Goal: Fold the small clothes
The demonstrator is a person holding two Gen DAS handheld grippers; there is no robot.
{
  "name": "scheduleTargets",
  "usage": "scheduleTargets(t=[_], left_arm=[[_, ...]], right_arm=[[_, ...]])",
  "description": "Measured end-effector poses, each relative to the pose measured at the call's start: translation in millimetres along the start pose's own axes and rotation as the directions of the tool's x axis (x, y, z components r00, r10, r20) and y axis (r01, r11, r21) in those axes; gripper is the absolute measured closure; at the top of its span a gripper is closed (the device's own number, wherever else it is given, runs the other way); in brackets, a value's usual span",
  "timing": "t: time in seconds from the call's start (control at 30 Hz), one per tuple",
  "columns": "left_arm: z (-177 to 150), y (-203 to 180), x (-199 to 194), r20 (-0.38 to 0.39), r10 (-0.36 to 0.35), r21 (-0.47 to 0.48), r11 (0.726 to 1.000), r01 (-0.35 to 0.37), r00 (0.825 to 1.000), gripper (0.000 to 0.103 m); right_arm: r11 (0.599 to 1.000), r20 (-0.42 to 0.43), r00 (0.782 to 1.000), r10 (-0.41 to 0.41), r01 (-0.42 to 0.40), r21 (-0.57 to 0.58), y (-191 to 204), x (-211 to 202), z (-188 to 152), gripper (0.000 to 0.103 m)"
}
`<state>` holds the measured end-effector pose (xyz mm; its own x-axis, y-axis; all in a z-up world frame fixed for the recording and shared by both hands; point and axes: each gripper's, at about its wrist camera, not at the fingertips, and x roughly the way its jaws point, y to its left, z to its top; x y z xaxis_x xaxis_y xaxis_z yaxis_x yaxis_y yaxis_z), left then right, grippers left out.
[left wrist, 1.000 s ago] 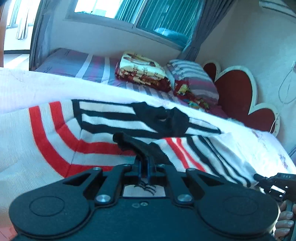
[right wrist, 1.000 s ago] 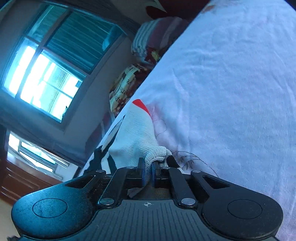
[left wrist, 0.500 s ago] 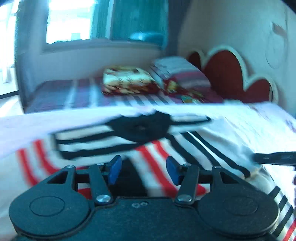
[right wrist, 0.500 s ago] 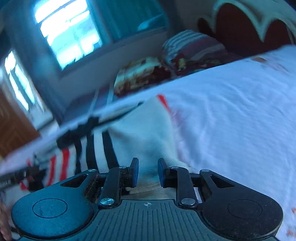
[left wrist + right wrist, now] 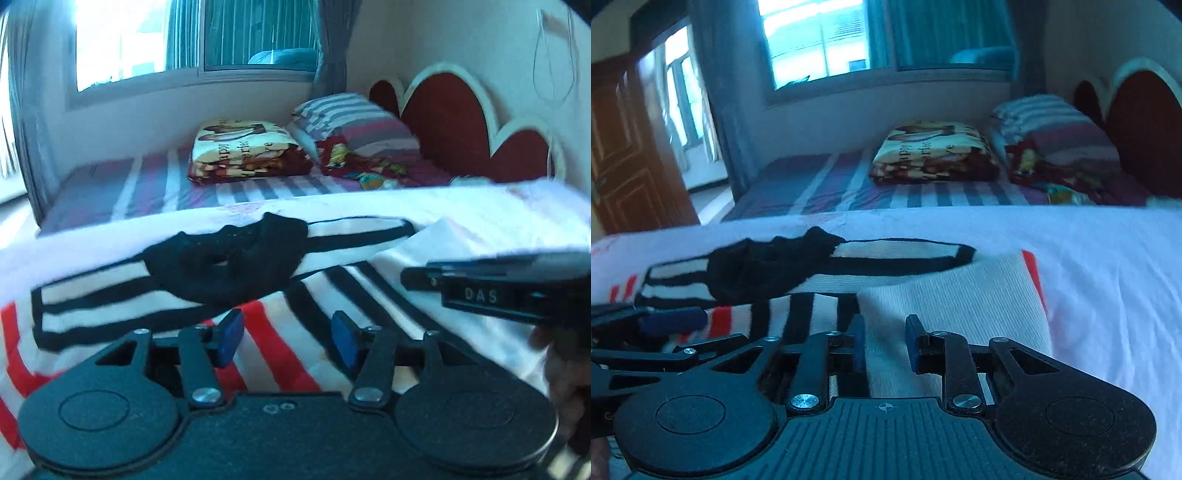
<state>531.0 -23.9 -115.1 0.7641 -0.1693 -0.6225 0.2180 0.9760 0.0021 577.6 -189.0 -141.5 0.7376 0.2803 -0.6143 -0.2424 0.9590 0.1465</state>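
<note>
Striped sweater (image 5: 303, 295) in white, black and red lies partly folded on the bed's white sheet (image 5: 1108, 266), black collar uppermost. Left gripper (image 5: 286, 339) hovers over it with fingers (image 5: 229, 338) apart and empty. Right gripper (image 5: 884, 343) has narrower fingers (image 5: 912, 341), parted over the white folded part, gripping nothing.

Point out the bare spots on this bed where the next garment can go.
Free: the white sheet right of the striped sweater, up to the headboard. Crowded: the far striped mattress end, holding the folded blanket and pillows.
</note>
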Motion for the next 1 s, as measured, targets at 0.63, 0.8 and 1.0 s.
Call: scheduleTargets(t=[0.63, 0.8, 1.0], left_arm=[[-43.1, 8.5, -33.2, -0.013, 0.097, -0.055, 0.994, -0.097, 0.995, 0.05], [-34.4, 0.5, -60.3, 0.059, 0.135, -0.051, 0.99, -0.132, 0.989, 0.046], [-40.5, 10.9, -47.9, -0.043, 0.116, -0.091, 0.989, -0.119, 0.992, 0.043]], right_arm=[[0.997, -0.01, 0.997, -0.073, 0.073, -0.011, -27.2, -50.0, -49.1, 0.079], [0.998, 0.047, 0.997, -0.057, 0.057, 0.011, -26.0, -69.5, -55.2, 0.079], [0.996, -0.049, 0.995, -0.089, 0.087, -0.03, -19.8, -62.8, -62.5, 0.079]])
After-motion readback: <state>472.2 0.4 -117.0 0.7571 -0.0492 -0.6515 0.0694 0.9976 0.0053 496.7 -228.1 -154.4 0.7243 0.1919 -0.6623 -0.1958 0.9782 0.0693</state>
